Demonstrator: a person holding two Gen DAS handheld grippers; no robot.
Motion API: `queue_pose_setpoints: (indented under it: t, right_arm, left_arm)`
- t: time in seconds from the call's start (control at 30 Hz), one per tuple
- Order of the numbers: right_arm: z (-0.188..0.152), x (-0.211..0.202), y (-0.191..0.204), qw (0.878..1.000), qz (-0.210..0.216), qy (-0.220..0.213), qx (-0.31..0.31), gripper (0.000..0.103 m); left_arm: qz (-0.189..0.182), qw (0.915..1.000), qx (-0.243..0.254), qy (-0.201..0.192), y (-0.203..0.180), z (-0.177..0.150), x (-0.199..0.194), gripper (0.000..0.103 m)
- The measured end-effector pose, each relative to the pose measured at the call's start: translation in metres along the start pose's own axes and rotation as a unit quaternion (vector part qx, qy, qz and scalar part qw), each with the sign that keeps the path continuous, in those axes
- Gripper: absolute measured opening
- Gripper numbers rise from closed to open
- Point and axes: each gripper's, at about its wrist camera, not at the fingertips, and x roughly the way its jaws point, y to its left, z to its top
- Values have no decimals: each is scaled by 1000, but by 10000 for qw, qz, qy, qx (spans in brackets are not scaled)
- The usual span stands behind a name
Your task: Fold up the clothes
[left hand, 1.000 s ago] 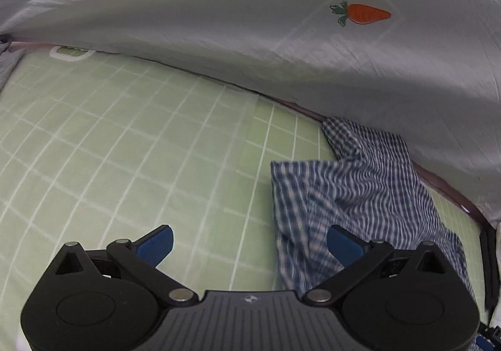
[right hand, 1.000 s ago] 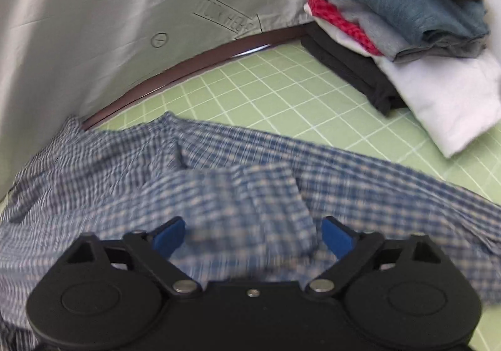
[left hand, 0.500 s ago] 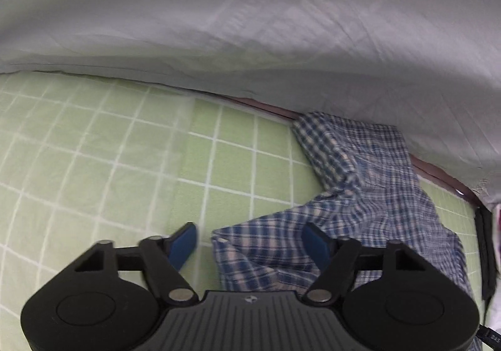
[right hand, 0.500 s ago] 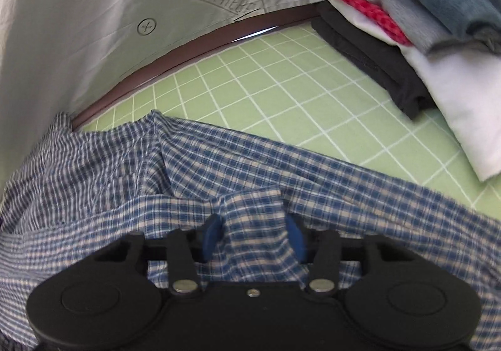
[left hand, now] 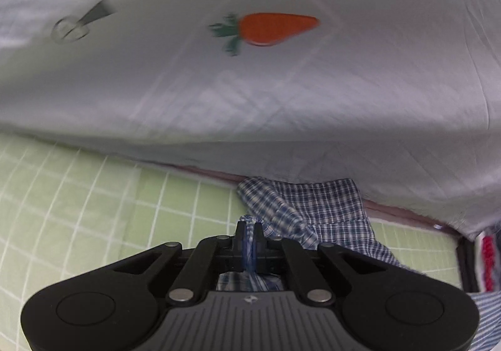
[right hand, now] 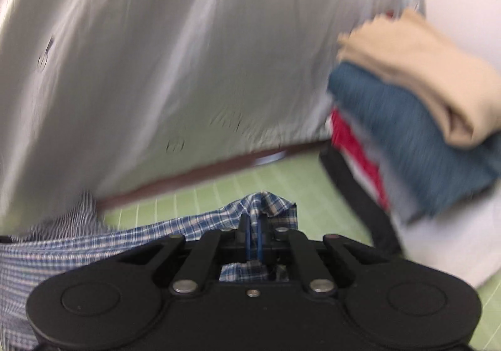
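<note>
Blue-checked shirt [left hand: 332, 213], rumpled on the green grid mat [left hand: 78, 194], pinched by both left gripper [left hand: 249, 230] and right gripper [right hand: 253, 222].

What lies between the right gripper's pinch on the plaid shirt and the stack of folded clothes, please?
In the right wrist view, only bare green grid mat separates the right gripper, shut on the plaid shirt, from the stack of folded clothes.

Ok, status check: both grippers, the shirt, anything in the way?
Left gripper shut on plaid shirt. Right gripper shut on it too. Folded stack close on the right; grey sheet behind.
</note>
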Motion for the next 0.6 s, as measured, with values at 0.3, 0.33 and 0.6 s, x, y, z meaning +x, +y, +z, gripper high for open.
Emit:
queue_pose_setpoints:
  t: [0.3, 0.33, 0.6]
  right_arm:
    - [-16, 56, -15, 9959, -533, 674, -269, 4]
    - [-20, 62, -15, 9952, -554, 748, -303, 4]
    - [-46, 89, -16, 9917, -736, 998, -326, 5]
  left_arm:
    - [529, 9972, 296, 435, -17, -14, 55, 3]
    - [557, 9970, 319, 437, -16, -15, 57, 3]
    - [642, 9962, 279, 513, -8, -13, 70, 11]
